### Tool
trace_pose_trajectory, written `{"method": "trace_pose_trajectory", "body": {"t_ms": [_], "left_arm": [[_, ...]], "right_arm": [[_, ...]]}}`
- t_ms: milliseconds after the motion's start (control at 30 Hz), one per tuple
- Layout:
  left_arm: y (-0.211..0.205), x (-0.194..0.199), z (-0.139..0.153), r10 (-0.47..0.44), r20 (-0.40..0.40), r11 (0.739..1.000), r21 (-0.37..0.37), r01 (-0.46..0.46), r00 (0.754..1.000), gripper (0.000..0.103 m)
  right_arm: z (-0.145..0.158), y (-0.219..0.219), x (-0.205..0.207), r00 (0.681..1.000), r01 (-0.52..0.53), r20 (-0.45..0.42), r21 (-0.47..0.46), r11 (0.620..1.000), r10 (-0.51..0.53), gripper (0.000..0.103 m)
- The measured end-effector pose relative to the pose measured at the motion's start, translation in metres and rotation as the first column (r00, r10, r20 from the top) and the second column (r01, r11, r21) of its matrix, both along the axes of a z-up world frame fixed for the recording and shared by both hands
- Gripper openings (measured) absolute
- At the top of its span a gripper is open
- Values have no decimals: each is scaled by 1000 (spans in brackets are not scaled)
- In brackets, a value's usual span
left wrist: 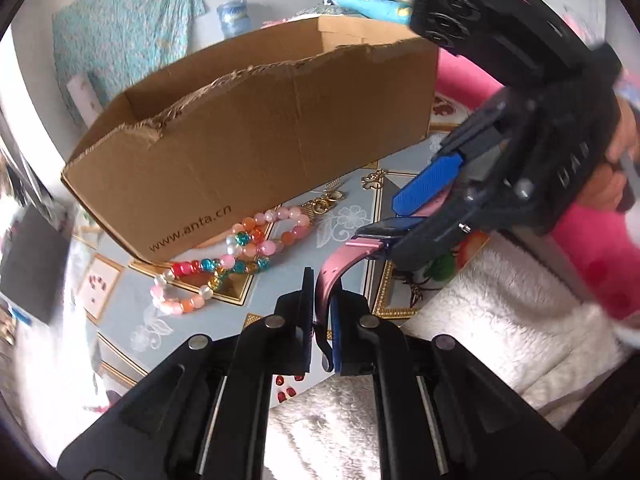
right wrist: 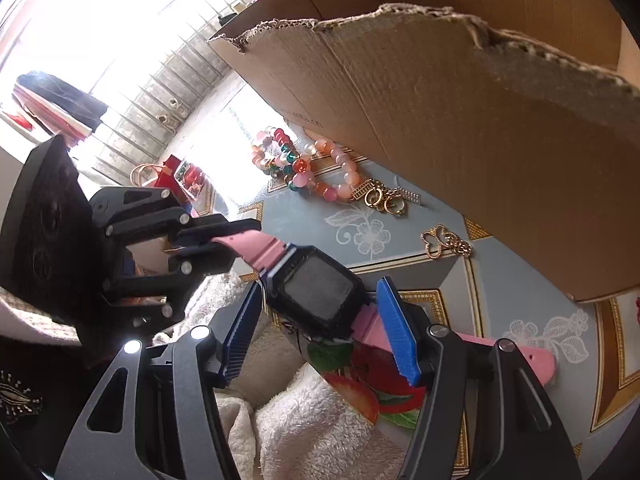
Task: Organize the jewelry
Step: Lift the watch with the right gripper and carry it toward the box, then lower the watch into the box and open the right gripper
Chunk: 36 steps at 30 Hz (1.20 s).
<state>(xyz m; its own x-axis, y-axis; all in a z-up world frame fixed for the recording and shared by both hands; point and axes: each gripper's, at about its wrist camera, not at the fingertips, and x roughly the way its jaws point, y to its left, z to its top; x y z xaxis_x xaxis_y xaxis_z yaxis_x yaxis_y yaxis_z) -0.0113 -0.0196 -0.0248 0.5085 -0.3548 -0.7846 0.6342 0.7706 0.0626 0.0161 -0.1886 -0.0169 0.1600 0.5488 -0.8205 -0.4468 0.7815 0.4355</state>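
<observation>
2 grippers are sharing 1 watch (right wrist: 316,292) right now. Nearest in the left wrist view, the left gripper (left wrist: 320,320) is pinching the pink strap (left wrist: 334,276) tight between its fingers. In the right wrist view, the right gripper (right wrist: 320,328) is sitting around the black watch face with its blue pads (right wrist: 396,332) wide apart, so it is not squeezing anything. The watch is hanging in the air above a white fluffy towel (right wrist: 312,420), with its other strap end poking out past the right pad.

I think the watch is on its way to the box (left wrist: 256,120). Only 1 strap end is being held, so the watch could swing, twist or slip out and fall on the towel or the table (right wrist: 400,216). If the right gripper closes on the face at a slant, it could pop the watch loose. If both pull, the strap could bend hard.

Further out, 2 bead bracelets (left wrist: 240,256) are lying on the blue flower table, touching each other, just beside the box. Gold rings (right wrist: 384,200) and a gold chain (right wrist: 444,242) are lying near the box too. The box wall is tall and torn along the top, so the watch is needing to go up and over it. I cannot see what is lying inside the box.
</observation>
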Motion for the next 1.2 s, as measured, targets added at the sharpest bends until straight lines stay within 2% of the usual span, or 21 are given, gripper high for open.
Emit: {"method": "trace_pose_trajectory", "body": {"t_ms": [133,267,400,467,600,700,833,1033,1133,1200], "left_arm": [[20,29,-2,42,-182,990,-123,-66,982,6],[24,37,-7,48,-206,991,-115,-73,977,6],[21,35,-14,54,-229,992,-99,-79,972,6],[18,33,-15,57,-219,992,-95,-80,974,5],[15,35,-15,75,-206,991,-97,-97,976,5],[18,31,-7,72,-197,988,-120,-97,978,5],[18,21,15,52,-152,986,-151,-75,987,4],[39,16,76,42,-85,965,-255,-62,996,4],[48,30,109,56,-32,953,-295,-63,998,4],[49,47,124,83,-14,949,-305,-83,996,4]], "right_arm": [[3,-6,-18,996,27,87,-58,998,-21,58],[4,-10,-30,983,69,179,-146,987,-42,58],[1,-9,-36,964,103,263,-248,963,-36,47],[0,-9,-38,957,124,288,-271,954,-42,40],[-7,-16,-37,943,192,319,-283,940,-97,14],[-2,-25,-36,934,230,328,-249,941,-142,8],[15,-23,-44,922,248,355,-229,941,-157,5],[76,-10,-61,883,253,446,-195,948,-145,5],[107,1,-48,858,246,497,-172,954,-132,5],[122,5,-27,857,236,497,-149,960,-134,5]]}}
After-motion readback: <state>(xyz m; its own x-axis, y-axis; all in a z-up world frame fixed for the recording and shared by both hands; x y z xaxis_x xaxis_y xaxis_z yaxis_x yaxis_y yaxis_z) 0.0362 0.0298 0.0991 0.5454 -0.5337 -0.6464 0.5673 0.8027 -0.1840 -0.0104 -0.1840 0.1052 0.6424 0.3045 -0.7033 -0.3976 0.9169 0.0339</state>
